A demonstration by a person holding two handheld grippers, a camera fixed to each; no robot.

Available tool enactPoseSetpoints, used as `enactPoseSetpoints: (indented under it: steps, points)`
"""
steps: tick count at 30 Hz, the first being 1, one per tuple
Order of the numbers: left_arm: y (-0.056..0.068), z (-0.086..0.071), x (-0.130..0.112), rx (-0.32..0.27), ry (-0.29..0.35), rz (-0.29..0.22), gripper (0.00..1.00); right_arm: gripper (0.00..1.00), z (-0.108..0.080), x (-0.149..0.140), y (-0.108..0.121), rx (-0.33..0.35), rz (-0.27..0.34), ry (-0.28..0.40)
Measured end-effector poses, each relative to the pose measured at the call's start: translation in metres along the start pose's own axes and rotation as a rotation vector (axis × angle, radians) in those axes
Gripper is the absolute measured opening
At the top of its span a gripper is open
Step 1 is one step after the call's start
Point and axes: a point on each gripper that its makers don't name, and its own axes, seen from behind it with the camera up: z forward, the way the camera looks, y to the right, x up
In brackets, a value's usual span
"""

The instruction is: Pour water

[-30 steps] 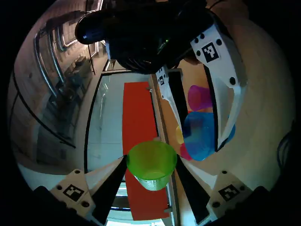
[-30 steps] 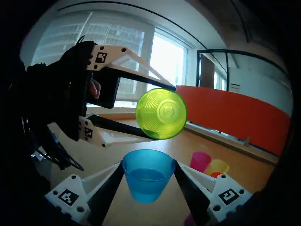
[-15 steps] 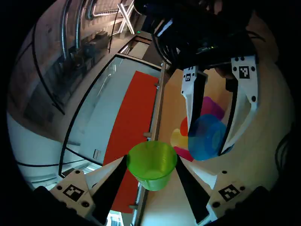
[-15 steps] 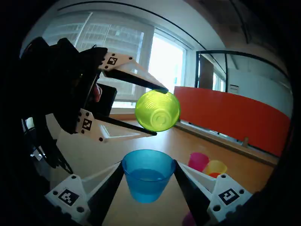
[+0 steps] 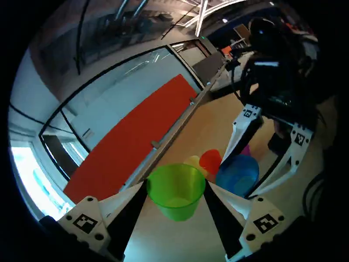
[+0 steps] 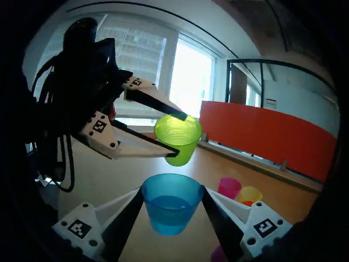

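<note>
Water (image 6: 170, 204) in blue cup (image 6: 171, 218), clamped between right gripper (image 6: 172, 190) jaws. Green cup (image 5: 176, 201), gripped between left gripper (image 5: 176, 185) jaws, near upright above it, seemingly empty: pour likely finished.

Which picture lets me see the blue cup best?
The right gripper view. There the blue cup sits close and upright between the right gripper's fingers, and you can see into its open top. In the left gripper view it is farther off, past the green cup, held between those same fingers.
</note>
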Motion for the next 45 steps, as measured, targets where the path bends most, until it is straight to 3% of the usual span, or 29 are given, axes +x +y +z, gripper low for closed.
enactPoseSetpoints:
  steps: [3, 8, 18, 27, 33, 45]
  points:
    - [-0.006, 0.0, -0.002, -0.008, 0.002, -0.082, 0.88, 0.94, 0.0, 0.001, 0.0, -0.003, -0.001, 0.002]
    - [-0.013, 0.002, -0.015, -0.003, -0.03, -0.153, 0.88, 0.94, -0.001, 0.003, 0.001, -0.007, 0.002, 0.008]
    - [-0.009, 0.012, -0.035, -0.041, -0.076, -0.371, 0.88, 0.94, -0.004, 0.008, 0.007, -0.022, 0.006, 0.014]
    - [-0.005, 0.021, -0.047, -0.08, -0.092, -0.52, 0.88, 0.94, -0.012, 0.013, 0.018, -0.045, 0.008, 0.011]
    - [-0.005, 0.025, -0.056, -0.092, -0.109, -0.557, 0.88, 0.94, -0.019, 0.018, 0.026, -0.064, 0.003, 0.006]
    - [0.011, 0.036, -0.077, -0.113, -0.159, -0.521, 0.88, 0.94, -0.044, 0.028, 0.064, -0.142, -0.024, -0.006]
